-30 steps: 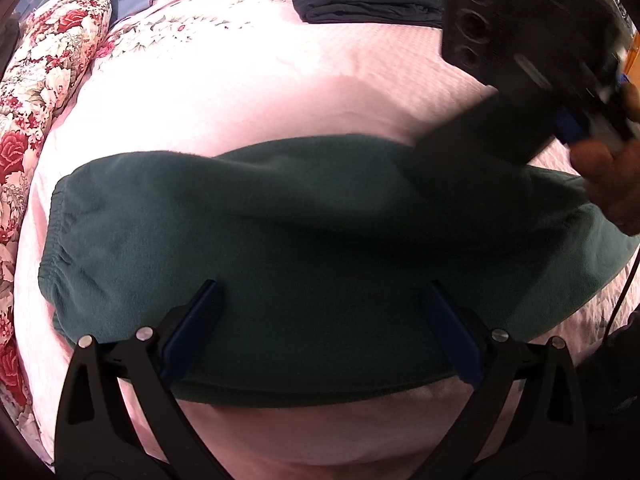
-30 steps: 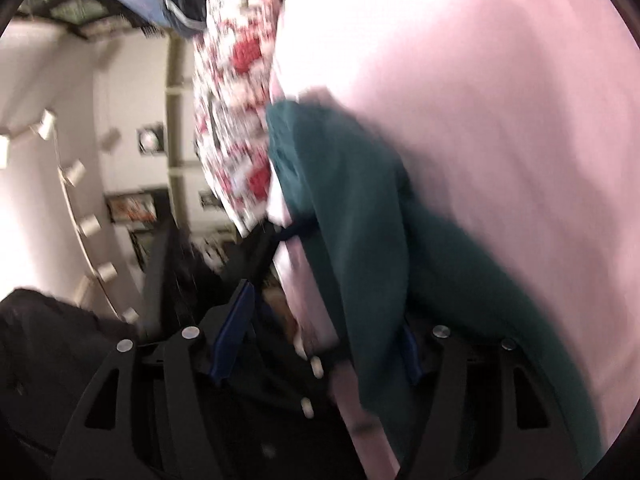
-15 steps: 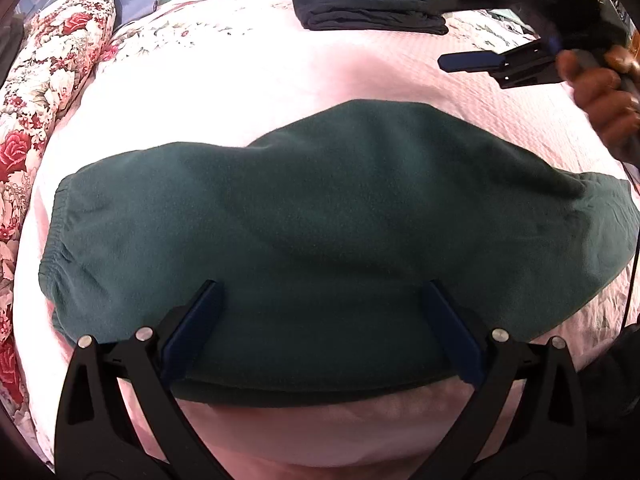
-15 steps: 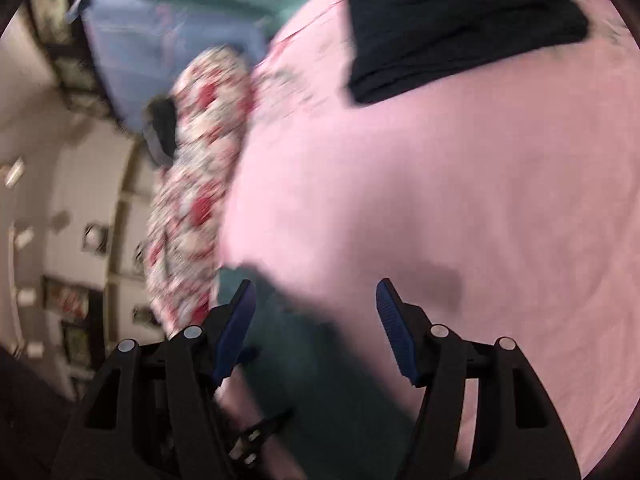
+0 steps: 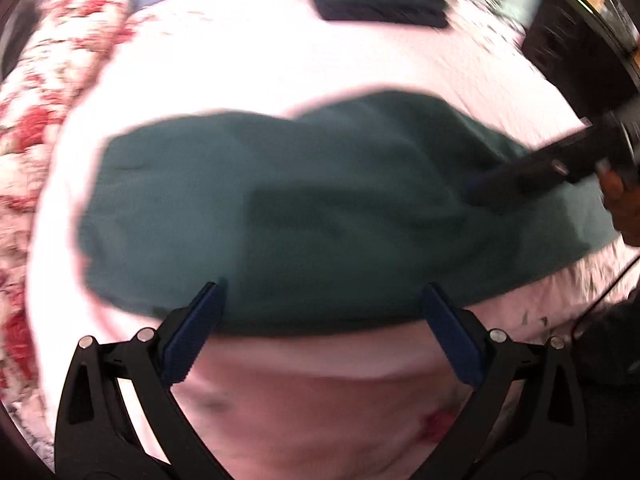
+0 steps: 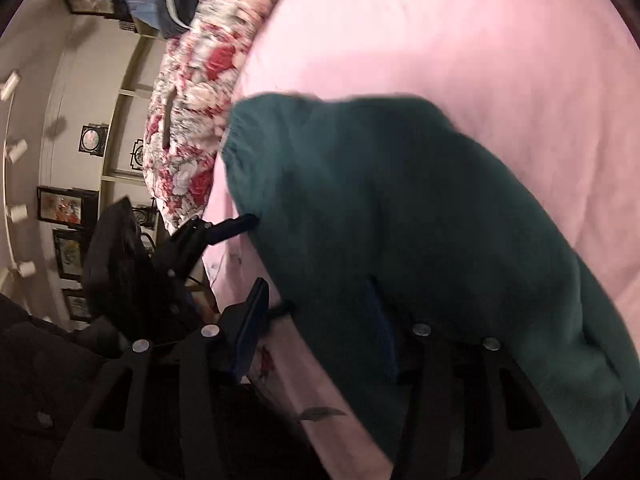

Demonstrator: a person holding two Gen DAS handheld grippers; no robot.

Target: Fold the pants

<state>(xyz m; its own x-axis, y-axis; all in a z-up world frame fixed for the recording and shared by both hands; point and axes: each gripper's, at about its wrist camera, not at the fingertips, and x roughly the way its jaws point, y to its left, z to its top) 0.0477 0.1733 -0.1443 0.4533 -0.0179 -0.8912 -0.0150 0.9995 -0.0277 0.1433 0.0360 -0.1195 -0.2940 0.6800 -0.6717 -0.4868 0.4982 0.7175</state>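
Dark green pants (image 5: 320, 208) lie folded in a long band across the pink bedsheet (image 5: 280, 60). In the left wrist view my left gripper (image 5: 320, 320) stands open, its tips at the band's near edge, gripping nothing. My right gripper (image 5: 480, 194), blurred and held by a hand (image 5: 624, 208), hovers low over the band's right end. In the right wrist view the right gripper (image 6: 316, 328) has its jaws closing; the pants' (image 6: 400, 220) side edge lies between them, one pad over the cloth, the other over the sheet. One of the left gripper's fingers (image 6: 234, 227) shows at the pants' far corner.
A folded dark navy garment (image 5: 376, 0) lies at the far side of the bed. A floral pillow (image 5: 48, 92) runs along the left edge, also seen as floral pillow (image 6: 192, 120). A wall with framed pictures (image 6: 60, 204) is beyond the bed.
The right gripper rose off the pants toward the far side, then came back down to the pants' right end. The left gripper drew back, its tips now at the near edge.
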